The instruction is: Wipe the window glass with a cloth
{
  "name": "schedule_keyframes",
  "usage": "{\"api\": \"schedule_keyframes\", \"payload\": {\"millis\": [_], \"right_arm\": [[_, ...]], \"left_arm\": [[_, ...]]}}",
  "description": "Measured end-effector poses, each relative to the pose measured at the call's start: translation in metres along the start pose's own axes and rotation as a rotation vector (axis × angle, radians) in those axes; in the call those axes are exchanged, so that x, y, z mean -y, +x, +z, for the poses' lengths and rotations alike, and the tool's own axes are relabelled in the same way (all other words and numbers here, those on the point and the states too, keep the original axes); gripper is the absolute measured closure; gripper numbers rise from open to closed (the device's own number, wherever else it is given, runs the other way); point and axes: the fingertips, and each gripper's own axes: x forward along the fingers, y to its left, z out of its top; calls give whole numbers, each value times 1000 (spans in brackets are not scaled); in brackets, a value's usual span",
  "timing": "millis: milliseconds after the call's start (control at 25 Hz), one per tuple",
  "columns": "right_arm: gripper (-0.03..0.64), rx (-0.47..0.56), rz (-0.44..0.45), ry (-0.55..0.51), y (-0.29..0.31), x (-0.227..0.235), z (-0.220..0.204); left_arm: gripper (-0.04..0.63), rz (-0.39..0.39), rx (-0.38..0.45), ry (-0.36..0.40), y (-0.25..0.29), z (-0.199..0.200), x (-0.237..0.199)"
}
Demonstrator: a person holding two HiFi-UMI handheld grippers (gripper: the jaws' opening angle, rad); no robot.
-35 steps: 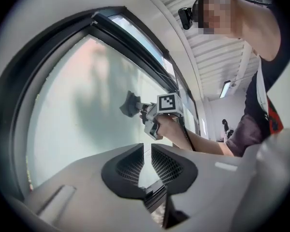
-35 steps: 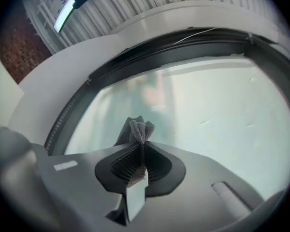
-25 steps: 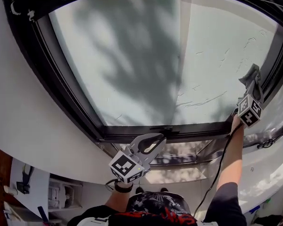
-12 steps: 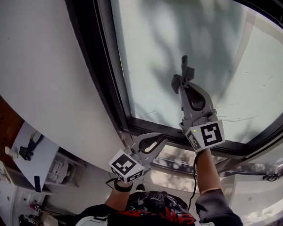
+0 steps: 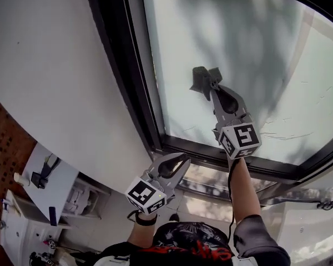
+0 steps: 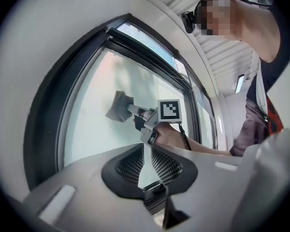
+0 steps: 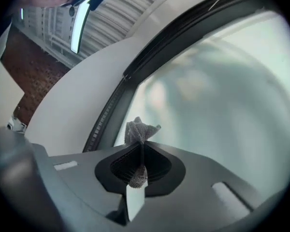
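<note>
A grey cloth (image 5: 202,81) is bunched against the window glass (image 5: 255,43), near the black frame (image 5: 127,65) on the pane's left side. My right gripper (image 5: 211,88) is shut on the cloth and reaches up to the pane. In the right gripper view the cloth (image 7: 139,129) sticks out from between the shut jaws of my right gripper (image 7: 141,146), with the glass (image 7: 222,81) just beyond. My left gripper (image 5: 180,160) hangs below the bottom frame, shut on nothing. From the left gripper view (image 6: 144,149) I see the cloth (image 6: 118,108) on the glass (image 6: 92,134).
A white wall (image 5: 44,65) runs left of the window, with brick (image 5: 5,143) beyond it. A white shelf with small items (image 5: 44,176) stands at the lower left. A narrow lower pane (image 5: 211,179) lies under the bottom frame. A ceiling light (image 7: 79,23) glows overhead.
My right gripper has swept the cloth from the pane's right edge across to its left side. The left gripper has stayed below the frame.
</note>
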Motion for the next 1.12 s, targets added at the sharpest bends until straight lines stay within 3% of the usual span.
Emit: {"api": "schedule_keyframes", "payload": {"millis": [160,320,480,560,600,640,680,760,880,960,1040,1120], "right_arm": [[595,-2,-293,-100,-96,99,21],[595,-36,-604,-130,-219,208,41],[595,-90,-968,-179,-344,304,59],[595,-83,-1153,-185,-402,332,69],[595,-72,-1198,-175,-420,338,72],[595,-63,-1183,-160,-424,337,73],[595,-57,-1098,-154,-410,328,73],[595,-57,-798,-190,-344,286,68],[595,-64,-341,-203,-220,179,48],[595,-83,-82,-181,-144,92,28],[594,-116,114,-174,-85,11,8],[593,-129,238,-136,-40,-50,-4]], "left_arm": [[561,-180,-14,-13,47,-7,43],[561,-350,-17,-22,88,-11,97],[561,-425,-20,-28,110,-18,133],[561,-441,-21,-33,115,-20,143],[561,-443,-26,-34,116,-20,146],[561,-440,-32,-33,116,-20,147],[561,-432,-35,-32,116,-21,146],[561,-398,-35,-29,113,-24,137],[561,-316,-33,-23,99,-22,115],[561,-250,-32,-11,81,-18,94],[561,-175,-37,2,59,-13,70],[561,-107,-37,9,38,-7,47]]}}
